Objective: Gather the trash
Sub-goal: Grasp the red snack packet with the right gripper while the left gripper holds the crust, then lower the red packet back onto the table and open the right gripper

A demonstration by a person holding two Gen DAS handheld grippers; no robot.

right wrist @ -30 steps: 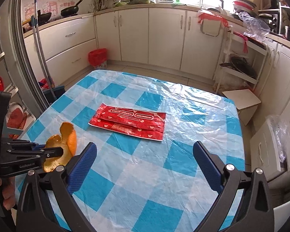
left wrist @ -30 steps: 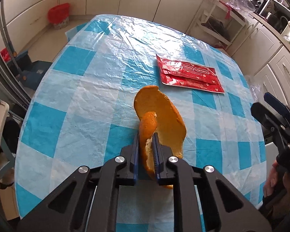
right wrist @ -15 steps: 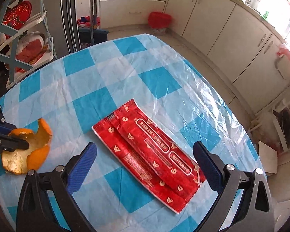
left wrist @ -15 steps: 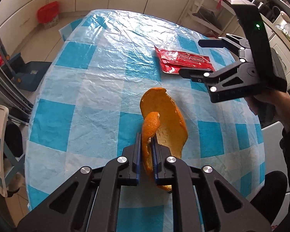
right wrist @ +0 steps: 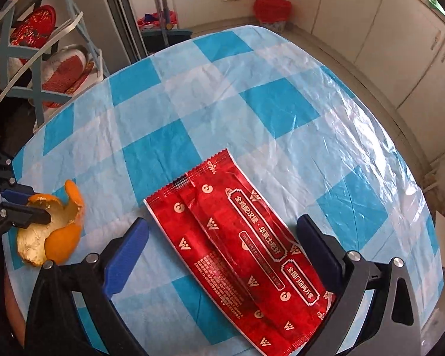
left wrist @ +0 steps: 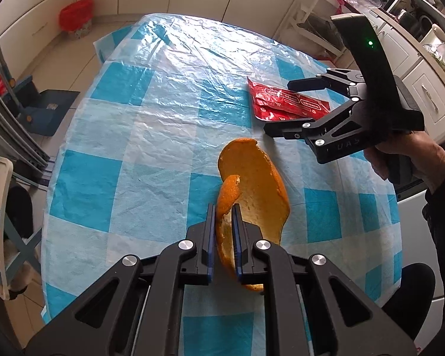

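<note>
My left gripper [left wrist: 223, 210] is shut on a large orange peel [left wrist: 258, 190] and holds it over the near part of the blue-checked table [left wrist: 151, 124]. The peel also shows at the left of the right wrist view [right wrist: 55, 231], clamped by the left gripper [right wrist: 37, 207]. A flat red snack wrapper [right wrist: 240, 246] lies on the table. My right gripper [right wrist: 222, 231] is open wide, just above the wrapper with one finger on each side. In the left wrist view the wrapper [left wrist: 281, 103] lies beneath the right gripper [left wrist: 277, 106].
A red bin [left wrist: 75, 17] stands on the floor past the table's far edge, also in the right wrist view [right wrist: 271, 10]. White kitchen cabinets [right wrist: 385, 29] line the walls. A blue rack [right wrist: 35, 68] with red items stands by the table's left side.
My right gripper has moved down and forward over the red wrapper, which now lies between its open fingers. My left gripper keeps hold of the orange peel, almost still.
</note>
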